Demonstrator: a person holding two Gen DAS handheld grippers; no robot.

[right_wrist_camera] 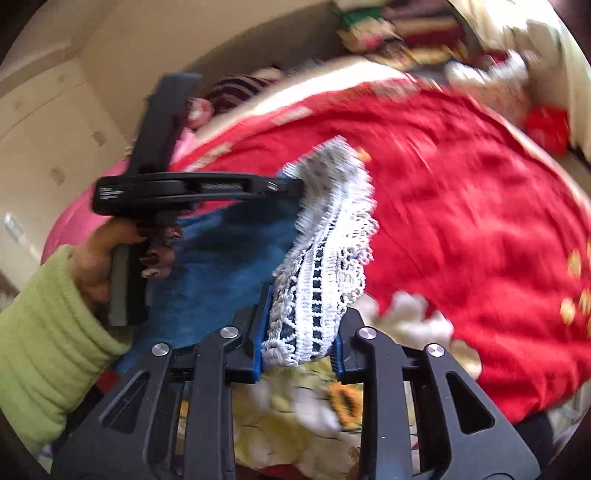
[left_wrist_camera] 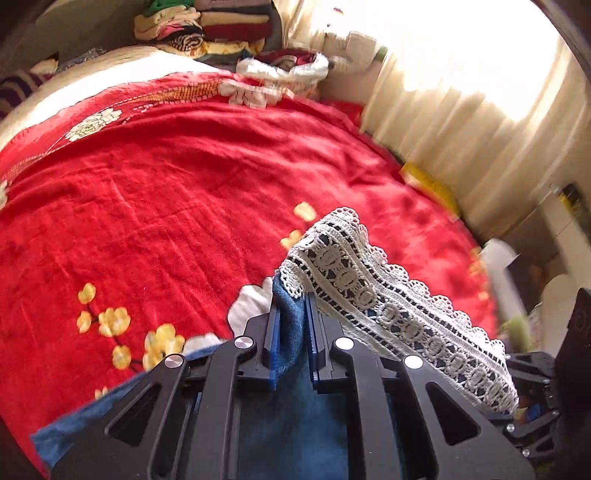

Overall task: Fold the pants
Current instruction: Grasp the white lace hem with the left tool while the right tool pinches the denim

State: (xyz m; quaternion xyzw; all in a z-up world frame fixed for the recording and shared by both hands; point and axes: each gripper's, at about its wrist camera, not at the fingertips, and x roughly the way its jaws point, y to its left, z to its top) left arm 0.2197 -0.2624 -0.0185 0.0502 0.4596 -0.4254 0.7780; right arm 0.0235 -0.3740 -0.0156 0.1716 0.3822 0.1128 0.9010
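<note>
person's left hand point(right_wrist_camera: 110, 258) in a lime-green sleeve point(right_wrist_camera: 48, 343) holds the left gripper point(left_wrist_camera: 291, 325), fingers clamped on the blue denim pants point(left_wrist_camera: 291, 317) at the white lace hem point(left_wrist_camera: 388, 295). pants lifted over a red floral blanket point(left_wrist_camera: 177, 192) on the bed. right gripper point(right_wrist_camera: 301, 328) pinches the lace hem too, just beside the left. folded clothes stack point(left_wrist_camera: 207, 26) at far end, curtain point(left_wrist_camera: 461, 92) on the right.

Blue lace-trimmed pants point(left_wrist_camera: 291, 317), lifted above bed
</note>
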